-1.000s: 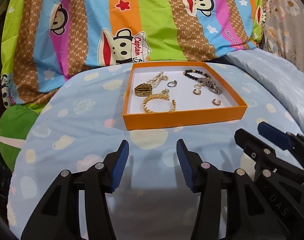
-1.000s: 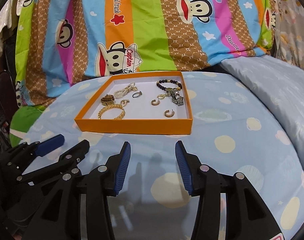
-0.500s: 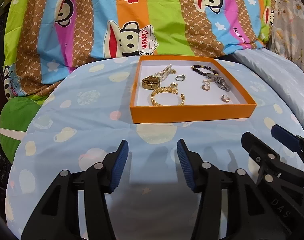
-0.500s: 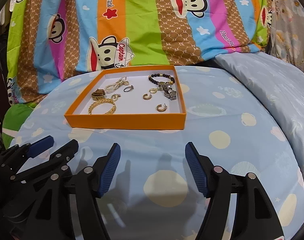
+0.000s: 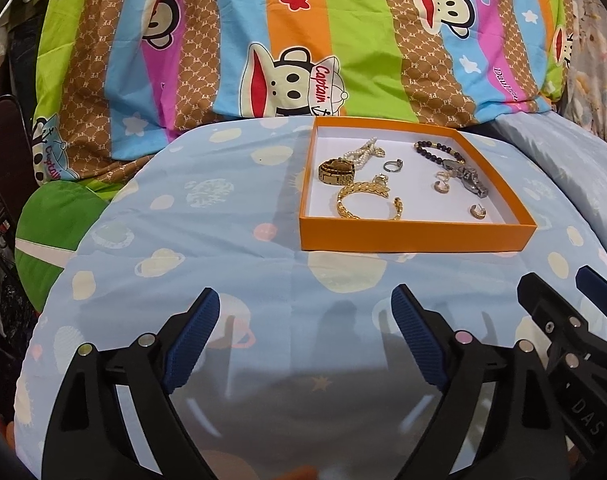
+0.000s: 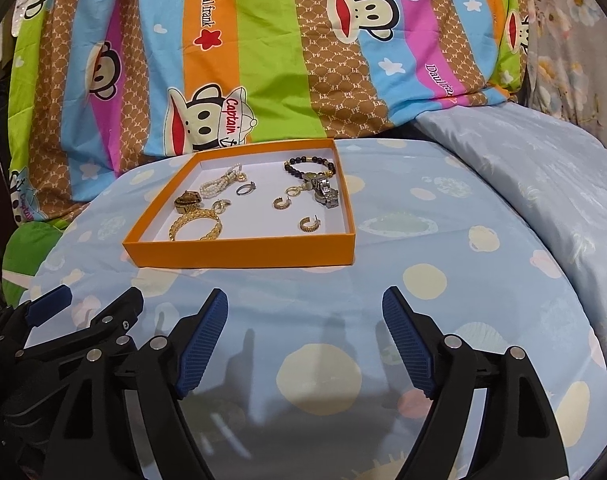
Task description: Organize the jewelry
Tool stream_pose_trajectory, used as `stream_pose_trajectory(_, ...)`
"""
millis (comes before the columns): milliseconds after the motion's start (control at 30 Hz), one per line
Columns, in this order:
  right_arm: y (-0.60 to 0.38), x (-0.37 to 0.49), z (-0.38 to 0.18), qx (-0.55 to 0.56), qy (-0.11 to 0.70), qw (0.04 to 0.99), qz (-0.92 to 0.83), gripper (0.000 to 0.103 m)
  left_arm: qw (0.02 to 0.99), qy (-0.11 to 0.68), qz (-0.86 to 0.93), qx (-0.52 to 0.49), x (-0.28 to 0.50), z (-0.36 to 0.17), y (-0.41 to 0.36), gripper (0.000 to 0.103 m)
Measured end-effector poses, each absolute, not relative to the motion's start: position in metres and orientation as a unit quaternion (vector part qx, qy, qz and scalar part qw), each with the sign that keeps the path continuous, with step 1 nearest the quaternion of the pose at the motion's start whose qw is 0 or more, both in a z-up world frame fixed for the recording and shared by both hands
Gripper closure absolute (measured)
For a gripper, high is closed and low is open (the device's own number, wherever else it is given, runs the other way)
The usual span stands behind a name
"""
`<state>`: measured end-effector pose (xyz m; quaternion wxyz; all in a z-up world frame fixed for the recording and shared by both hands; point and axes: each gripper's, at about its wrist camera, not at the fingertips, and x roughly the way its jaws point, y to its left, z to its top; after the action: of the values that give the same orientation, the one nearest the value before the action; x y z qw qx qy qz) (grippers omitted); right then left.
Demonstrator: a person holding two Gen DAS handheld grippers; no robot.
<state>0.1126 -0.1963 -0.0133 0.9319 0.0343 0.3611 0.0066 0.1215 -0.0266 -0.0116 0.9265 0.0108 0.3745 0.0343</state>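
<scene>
An orange tray with a white floor lies on the blue spotted sheet. In it are a gold bangle, a gold watch, a pearl strand, a silver ring, a dark bead bracelet, a silver watch and gold hoop earrings. My left gripper and right gripper are open and empty, well short of the tray.
A striped monkey-print quilt rises behind the tray. A pale blue pillow lies to the right. A green cushion sits at the left edge. The right gripper's fingers show at the lower right of the left wrist view.
Both grippers have opened wider, the right first and then the left. The left view has swung left, so the tray now sits further right in it.
</scene>
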Motion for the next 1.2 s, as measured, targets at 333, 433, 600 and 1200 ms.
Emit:
stream_pose_trajectory(333, -0.1961, 0.1121, -0.0124, 0.031, 0.358, 0.933, 0.006, 0.024, 0.929, 0.368, 0.044, 0.016, 0.1195, -0.0096, -0.0273, 0.018)
stream_pose_trajectory(433, -0.1955, 0.1112, -0.0118, 0.029, 0.357, 0.934, 0.007, 0.024, 0.929, 0.367, 0.047, 0.017, 0.1191, -0.0091, -0.0273, 0.018)
stream_pose_trajectory(600, -0.1944, 0.1100, -0.0105, 0.026, 0.352, 0.935, 0.006, 0.024, 0.930, 0.364, 0.050, 0.017, 0.1183, -0.0083, -0.0265, 0.018)
stream_pose_trajectory(1200, -0.1945, 0.1095, -0.0105, 0.025, 0.352, 0.936, 0.005, 0.024, 0.930, 0.363, 0.050, 0.017, 0.1180, -0.0080, -0.0266, 0.018)
